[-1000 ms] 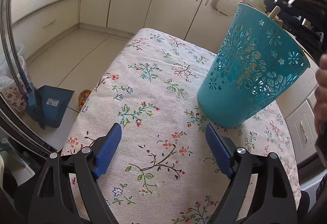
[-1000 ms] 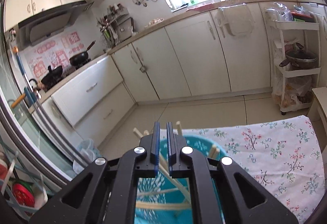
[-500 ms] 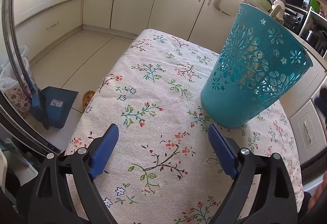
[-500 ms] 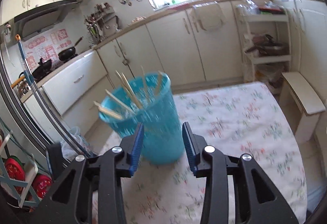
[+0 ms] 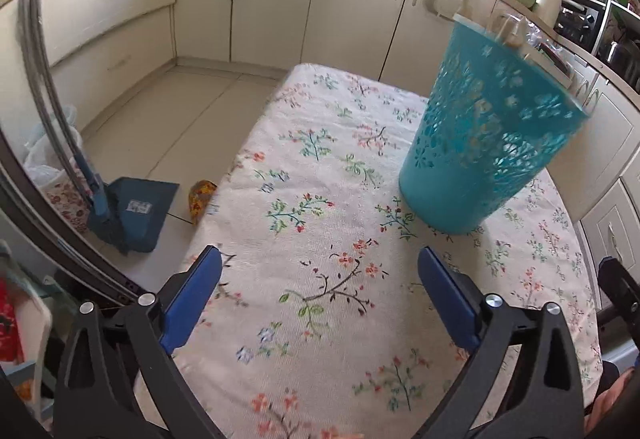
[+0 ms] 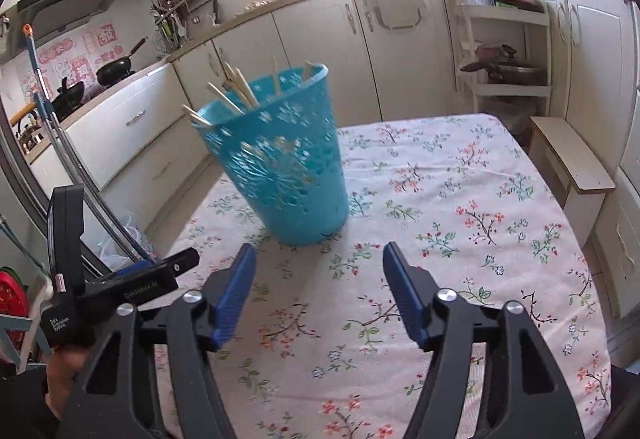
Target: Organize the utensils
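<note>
Taking the teal basket (image 6: pixel 276 163) as the landmark and reading from left to right: in the right wrist view the left gripper (image 6: pixel 120 291) shows only as a black body low and to the left of the basket, while its own view shows its 2 blue fingers (image 5: pixel 192 299) spread wide with nothing between them, hovering over the floral tablecloth (image 5: pixel 320 199) on the near side of the basket. The basket stands upright on the cloth, and the wooden chopsticks (image 6: pixel 236 91) lean loosely inside it, their tips fanning out above the rim. To the right of and nearer than the basket, the right gripper (image 6: pixel 318 299) is likewise released, jaws apart and holding nothing. The basket looks like thin perforated plastic, so I judge it light, a little flexible and easy to tip; it would best be taken at the rim or steadied low on its wall. The chopsticks should be light, stiff and smooth, best pinched across the shaft just above the rim. Compared with 1 second ago, the right gripper has drawn back from directly over the basket, where its jaws were nearly closed, and has opened; the left gripper has barely changed.
</note>
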